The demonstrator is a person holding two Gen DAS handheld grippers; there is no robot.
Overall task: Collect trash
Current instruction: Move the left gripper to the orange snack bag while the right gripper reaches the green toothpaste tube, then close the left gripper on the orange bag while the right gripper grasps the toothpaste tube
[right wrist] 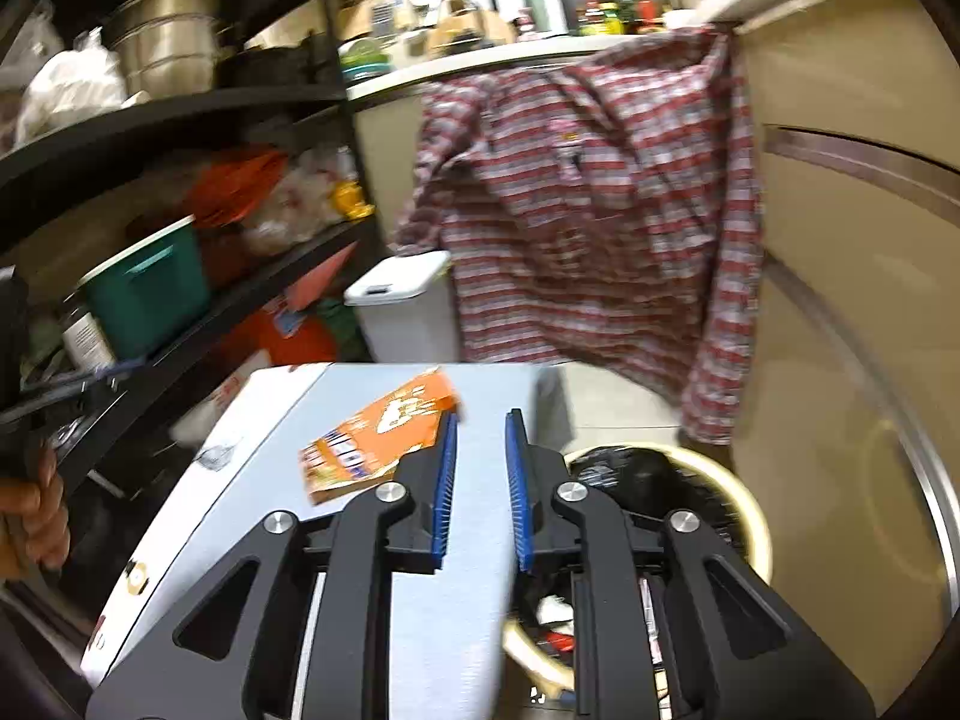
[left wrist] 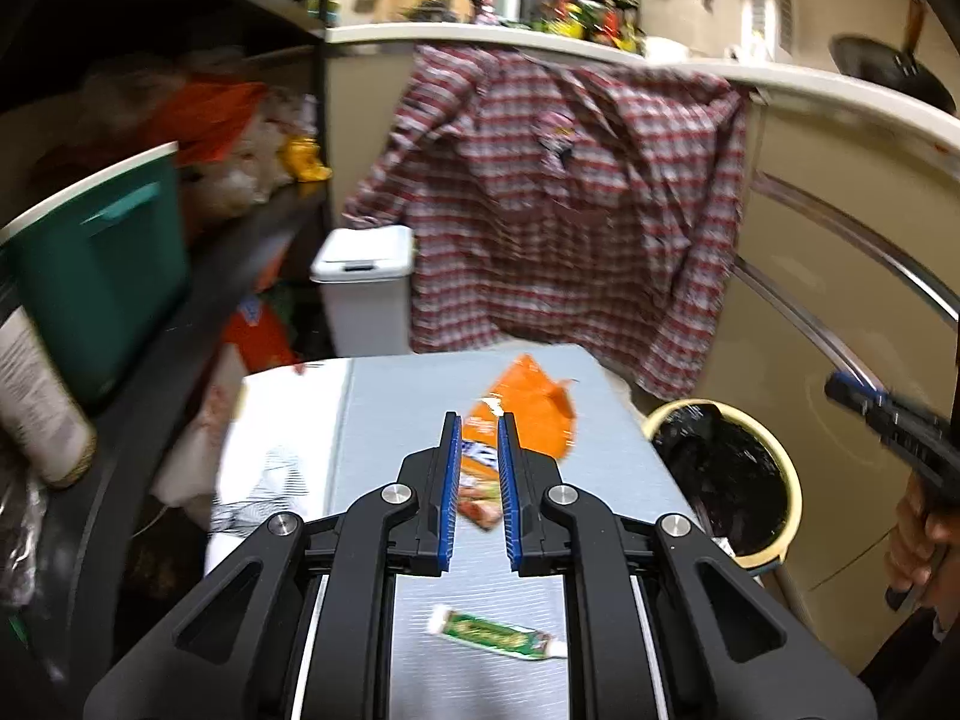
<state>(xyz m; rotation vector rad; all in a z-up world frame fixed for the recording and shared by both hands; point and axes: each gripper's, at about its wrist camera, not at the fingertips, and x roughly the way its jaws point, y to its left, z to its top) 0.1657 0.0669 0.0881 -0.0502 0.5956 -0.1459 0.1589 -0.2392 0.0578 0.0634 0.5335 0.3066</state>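
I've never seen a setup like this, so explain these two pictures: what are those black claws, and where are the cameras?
A person holds a two-finger grabber in each hand, and a camera on each looks along its fingers. One picture looks along the left gripper, the other along the right gripper. Both stand slightly open and hold nothing. On the grey table lie an orange wrapper and a small green packet. A lined bin stands beside it.

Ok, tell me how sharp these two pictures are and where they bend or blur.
Left wrist view: motion-smeared, the orange wrapper and plaid shirt soft, the gripper's own fingers crisp; fisheye bows the counter edge. Right wrist view: similar smear on the shelves, dark corners, the bin's rim curved.
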